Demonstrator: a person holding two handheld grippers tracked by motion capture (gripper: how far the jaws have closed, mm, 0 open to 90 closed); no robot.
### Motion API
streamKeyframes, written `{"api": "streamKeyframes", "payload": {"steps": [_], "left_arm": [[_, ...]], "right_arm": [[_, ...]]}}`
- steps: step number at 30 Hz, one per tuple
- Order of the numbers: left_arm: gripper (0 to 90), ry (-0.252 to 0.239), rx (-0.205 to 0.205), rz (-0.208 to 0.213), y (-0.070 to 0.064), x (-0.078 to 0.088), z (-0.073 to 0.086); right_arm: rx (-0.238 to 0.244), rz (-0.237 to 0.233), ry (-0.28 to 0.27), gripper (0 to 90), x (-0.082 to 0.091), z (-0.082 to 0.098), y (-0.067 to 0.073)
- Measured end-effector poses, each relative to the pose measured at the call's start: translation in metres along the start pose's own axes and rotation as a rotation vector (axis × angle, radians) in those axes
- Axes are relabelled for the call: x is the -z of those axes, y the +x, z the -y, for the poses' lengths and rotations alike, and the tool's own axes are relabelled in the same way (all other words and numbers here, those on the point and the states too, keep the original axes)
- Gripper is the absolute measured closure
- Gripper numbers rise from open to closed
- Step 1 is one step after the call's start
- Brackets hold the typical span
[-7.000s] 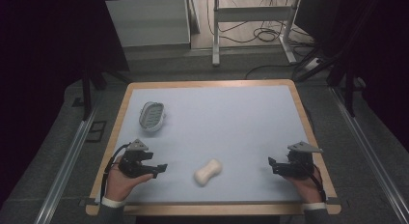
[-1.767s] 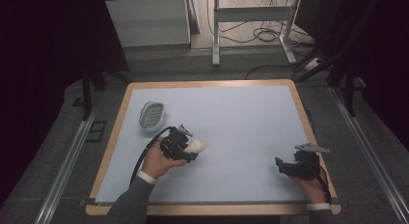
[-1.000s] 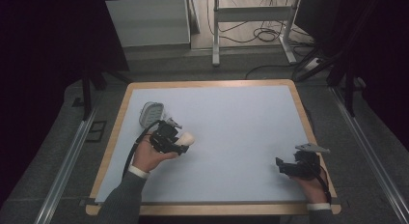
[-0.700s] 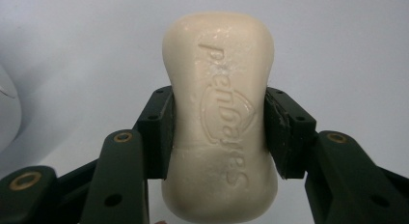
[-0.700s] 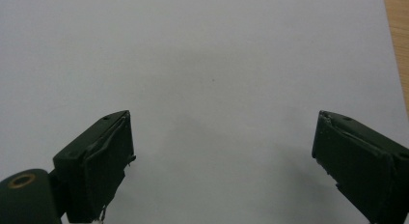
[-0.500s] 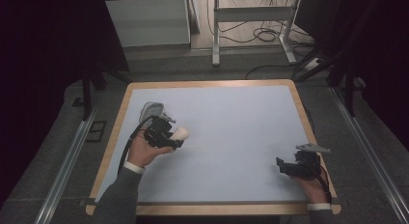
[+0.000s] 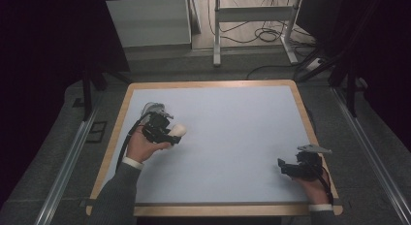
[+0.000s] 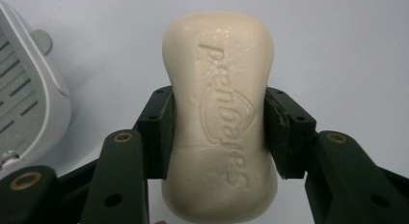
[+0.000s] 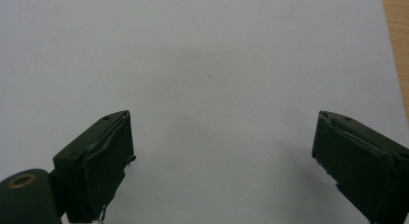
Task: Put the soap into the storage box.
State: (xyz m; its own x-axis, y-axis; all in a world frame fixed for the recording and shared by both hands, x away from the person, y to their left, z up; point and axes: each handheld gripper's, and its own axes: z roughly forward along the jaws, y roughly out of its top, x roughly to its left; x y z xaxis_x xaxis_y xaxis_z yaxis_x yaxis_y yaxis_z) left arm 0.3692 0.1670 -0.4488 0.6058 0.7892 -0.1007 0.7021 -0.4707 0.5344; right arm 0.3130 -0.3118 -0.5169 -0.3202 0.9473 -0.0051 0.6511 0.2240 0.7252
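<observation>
The left gripper's (image 8: 219,122) fingers (image 8: 156,132) pinch a cream bar of soap (image 8: 219,113) across its narrowed waist, the bar's long axis running straight out along them, well past their tips. The grey slotted soap dish (image 8: 29,103) lies just beside the bar, to the left in the left gripper view; a drop there looks likeliest, and this hand is far nearer. Embossed lettering runs along the bar, seemingly "pienbajes", though I cannot be sure. The right gripper (image 7: 291,168) rests spread and empty on the pale blue surface (image 7: 232,137).
</observation>
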Motion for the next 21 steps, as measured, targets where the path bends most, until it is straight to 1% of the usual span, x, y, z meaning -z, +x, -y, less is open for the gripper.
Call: {"api": "streamKeyframes", "payload": {"steps": [1,2,5,7,21], "left_arm": [[49.6,0.003,0.0,-0.005,0.002,0.0,-0.001],[49.6,-0.001,0.009,-0.008,0.004,0.0,-0.003],[49.6,0.0,0.017,-0.009,0.007,0.0,-0.004],[49.6,0.001,0.021,-0.02,0.01,-0.001,-0.005],[49.6,0.007,0.06,-0.037,0.032,-0.002,-0.009]], "right_arm": [[-0.002,0.001,-0.002,7.1,0.0,0.0,0.0],[-0.006,0.002,-0.001,7.1,0.0,0.0,-0.001],[-0.005,0.003,0.001,7.1,0.0,0.0,-0.001],[-0.005,0.004,0.002,7.1,0.0,0.0,-0.002],[-0.007,0.003,0.001,7.1,0.0,0.0,-0.002]]}}
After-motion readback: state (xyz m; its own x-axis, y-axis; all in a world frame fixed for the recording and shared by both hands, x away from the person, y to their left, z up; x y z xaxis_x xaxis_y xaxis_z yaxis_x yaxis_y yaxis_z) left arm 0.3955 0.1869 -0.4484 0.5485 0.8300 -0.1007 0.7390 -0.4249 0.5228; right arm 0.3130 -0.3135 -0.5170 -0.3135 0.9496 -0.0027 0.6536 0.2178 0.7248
